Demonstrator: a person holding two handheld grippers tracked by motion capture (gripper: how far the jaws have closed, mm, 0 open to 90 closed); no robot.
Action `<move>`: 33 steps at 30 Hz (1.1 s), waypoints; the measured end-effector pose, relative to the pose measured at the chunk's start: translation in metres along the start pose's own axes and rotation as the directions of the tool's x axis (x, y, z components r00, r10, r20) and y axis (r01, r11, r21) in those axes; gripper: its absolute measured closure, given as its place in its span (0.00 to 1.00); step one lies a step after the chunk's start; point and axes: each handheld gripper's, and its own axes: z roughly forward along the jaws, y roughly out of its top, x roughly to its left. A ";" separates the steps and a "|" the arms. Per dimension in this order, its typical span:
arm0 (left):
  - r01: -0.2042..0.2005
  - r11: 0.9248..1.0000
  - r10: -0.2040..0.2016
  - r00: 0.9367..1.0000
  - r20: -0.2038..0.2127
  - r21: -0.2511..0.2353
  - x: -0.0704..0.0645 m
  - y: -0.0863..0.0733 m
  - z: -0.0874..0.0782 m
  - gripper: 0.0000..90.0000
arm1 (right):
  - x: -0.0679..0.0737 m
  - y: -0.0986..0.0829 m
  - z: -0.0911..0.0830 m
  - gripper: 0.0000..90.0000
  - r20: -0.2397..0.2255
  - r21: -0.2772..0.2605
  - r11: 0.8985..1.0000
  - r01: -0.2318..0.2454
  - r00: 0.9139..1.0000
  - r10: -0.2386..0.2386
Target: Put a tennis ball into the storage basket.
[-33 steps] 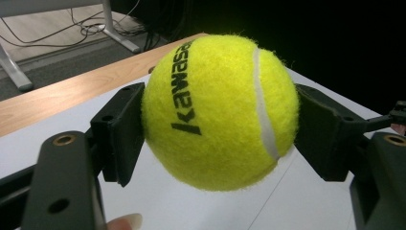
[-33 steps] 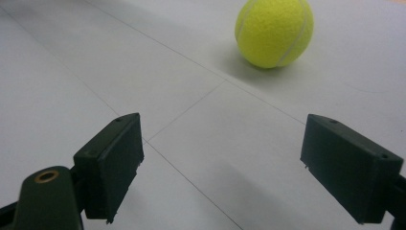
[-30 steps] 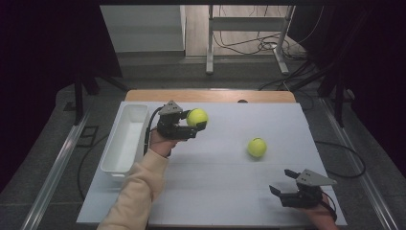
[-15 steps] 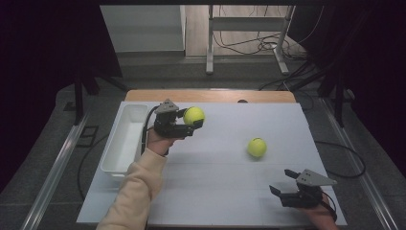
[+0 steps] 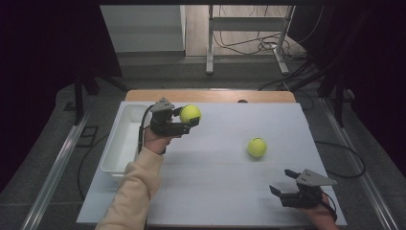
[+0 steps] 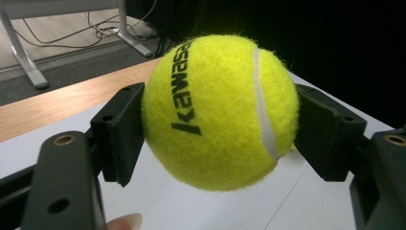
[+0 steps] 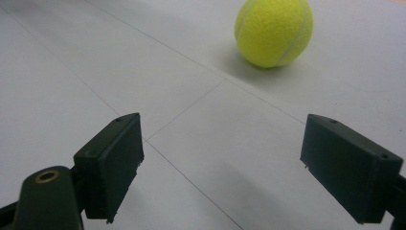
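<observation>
My left jaws cover both flanks of the tennis ball (image 6: 220,112) at frame centre. My right hand (image 5: 321,218) runs off the high view's bottom edge.

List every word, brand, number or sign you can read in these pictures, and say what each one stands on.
"KAWASE...": black print on the held tennis ball, seen upside down in the left gripper view; its last letters curve out of sight.
Second tennis ball on the table: no print can be read.
Grippers, white tray: no text.
</observation>
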 end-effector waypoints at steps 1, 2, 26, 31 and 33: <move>0.000 1.000 0.000 1.000 -0.001 0.000 0.001 0.000 0.000 0.28 | 0.000 0.000 0.000 0.17 0.000 0.000 1.000 0.000 1.000 0.000; 0.000 1.000 0.000 1.000 -0.001 0.000 0.001 0.000 0.000 0.28 | 0.000 0.000 0.000 0.17 0.000 0.000 1.000 0.000 1.000 0.000; 0.030 0.999 -0.031 0.996 -0.078 -0.020 0.020 -0.001 -0.013 0.28 | 0.000 0.000 0.000 0.17 0.001 0.001 1.000 0.003 1.000 -0.003; 0.046 0.999 -0.047 0.995 -0.089 -0.022 0.026 -0.003 -0.016 0.28 | 0.000 0.000 0.000 0.17 0.001 0.001 1.000 0.002 1.000 -0.002; 0.051 0.998 -0.053 0.994 -0.091 -0.023 0.028 -0.003 -0.017 0.28 | 0.000 0.000 0.000 0.17 0.002 0.001 1.000 0.002 1.000 -0.002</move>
